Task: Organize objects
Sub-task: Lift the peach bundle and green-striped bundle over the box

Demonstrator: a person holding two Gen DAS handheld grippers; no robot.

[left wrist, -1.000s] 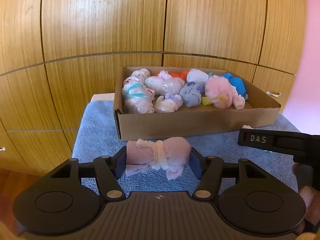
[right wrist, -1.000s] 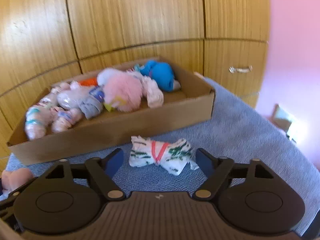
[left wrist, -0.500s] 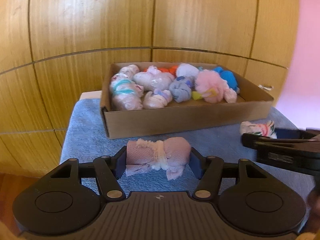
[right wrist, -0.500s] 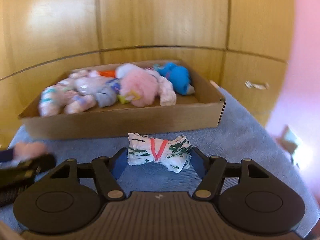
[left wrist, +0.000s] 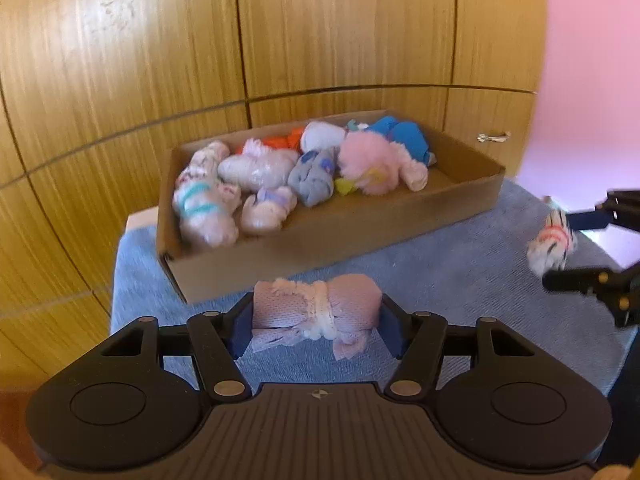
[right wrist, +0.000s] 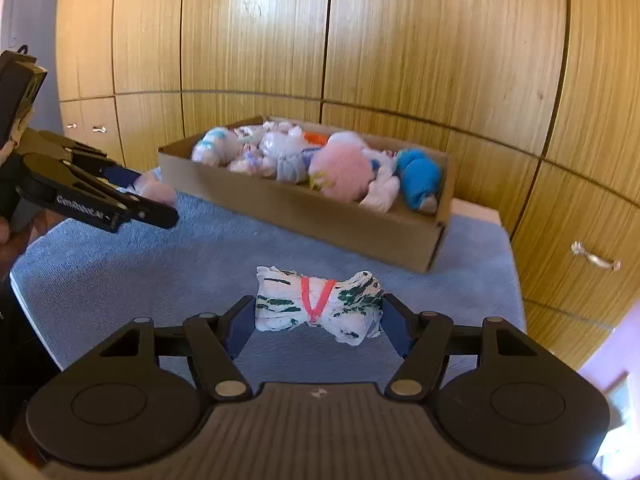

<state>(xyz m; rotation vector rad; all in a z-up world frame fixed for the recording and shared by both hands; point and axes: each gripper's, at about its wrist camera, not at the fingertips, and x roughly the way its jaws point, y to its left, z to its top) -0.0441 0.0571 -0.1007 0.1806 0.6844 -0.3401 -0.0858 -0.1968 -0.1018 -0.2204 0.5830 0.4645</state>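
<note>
My left gripper point(left wrist: 316, 320) is shut on a pink rolled sock bundle point(left wrist: 316, 306) and holds it above the blue towel point(left wrist: 440, 272), in front of the cardboard box point(left wrist: 320, 240). My right gripper point(right wrist: 318, 318) is shut on a white rolled sock bundle with green marks and a red band point(right wrist: 318, 304). The box point(right wrist: 320, 216) holds several rolled sock bundles, among them a fluffy pink one point(left wrist: 372, 160) and a blue one point(right wrist: 418, 178). The right gripper with its white bundle point(left wrist: 552, 240) shows at the right edge of the left wrist view. The left gripper point(right wrist: 132, 196) shows at the left of the right wrist view.
Wooden cabinet doors point(left wrist: 320, 32) stand behind the box, with metal handles point(right wrist: 596, 260) on the lower drawers. The towel covers a small table whose white corner point(right wrist: 476, 208) shows beside the box. A pink wall point(left wrist: 592, 60) is at the right.
Both grippers have lifted and swung apart with their bundles held. The left view now sees the box from its left, the right view from its right.
</note>
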